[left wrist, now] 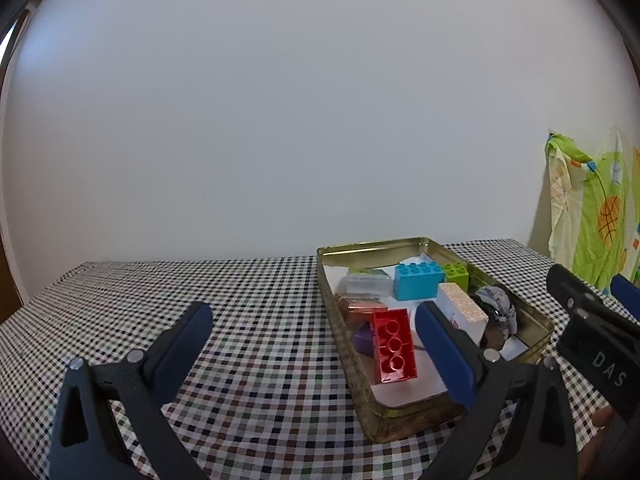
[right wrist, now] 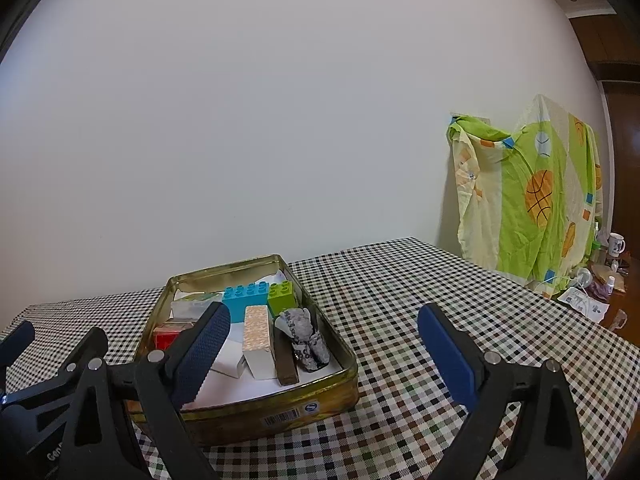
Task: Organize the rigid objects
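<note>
A gold tin box [left wrist: 404, 420] [right wrist: 256, 416] stands on the checkered tablecloth. Inside lie a red brick [left wrist: 394, 346], a blue brick [left wrist: 418, 279] [right wrist: 246, 298], a green brick [left wrist: 457, 273] [right wrist: 282, 297], a white block with a speckled top [left wrist: 464, 308] [right wrist: 257, 336], a grey patterned object [right wrist: 304, 336], a dark brown bar [right wrist: 285, 360] and a clear packet [left wrist: 368, 283]. My left gripper [left wrist: 314, 332] is open and empty, just left of the tin's near end. My right gripper [right wrist: 324, 336] is open and empty, over the tin's right edge.
A green and yellow basketball-print cloth [right wrist: 528, 196] hangs at the right by the wall. A side surface with a mug [right wrist: 616, 245] and small items is at far right. The checkered table [left wrist: 180, 292] reaches back to a plain white wall.
</note>
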{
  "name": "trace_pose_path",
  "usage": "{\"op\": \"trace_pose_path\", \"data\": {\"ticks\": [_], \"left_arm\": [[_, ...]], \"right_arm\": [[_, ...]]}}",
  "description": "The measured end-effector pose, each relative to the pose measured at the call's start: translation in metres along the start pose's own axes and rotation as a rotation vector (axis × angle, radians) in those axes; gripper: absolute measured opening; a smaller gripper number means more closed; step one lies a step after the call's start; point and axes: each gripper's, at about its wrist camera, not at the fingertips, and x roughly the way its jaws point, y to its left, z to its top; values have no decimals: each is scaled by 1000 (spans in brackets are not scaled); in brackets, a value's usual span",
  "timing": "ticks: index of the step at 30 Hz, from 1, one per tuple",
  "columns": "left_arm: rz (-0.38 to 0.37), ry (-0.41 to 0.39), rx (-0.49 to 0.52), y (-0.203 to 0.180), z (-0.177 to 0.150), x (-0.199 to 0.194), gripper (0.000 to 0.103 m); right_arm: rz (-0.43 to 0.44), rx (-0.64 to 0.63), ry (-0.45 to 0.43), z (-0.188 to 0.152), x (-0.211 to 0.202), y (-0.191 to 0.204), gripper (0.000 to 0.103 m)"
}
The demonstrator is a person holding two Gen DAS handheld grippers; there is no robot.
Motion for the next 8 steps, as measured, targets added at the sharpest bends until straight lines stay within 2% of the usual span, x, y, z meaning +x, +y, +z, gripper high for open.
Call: {"op": "trace_pose_path", "data": {"ticks": [8], "left_arm": [[-1, 1, 4, -1, -1, 0, 103]], "right_arm": [[-10, 1, 3, -1, 1, -1, 97]]}}
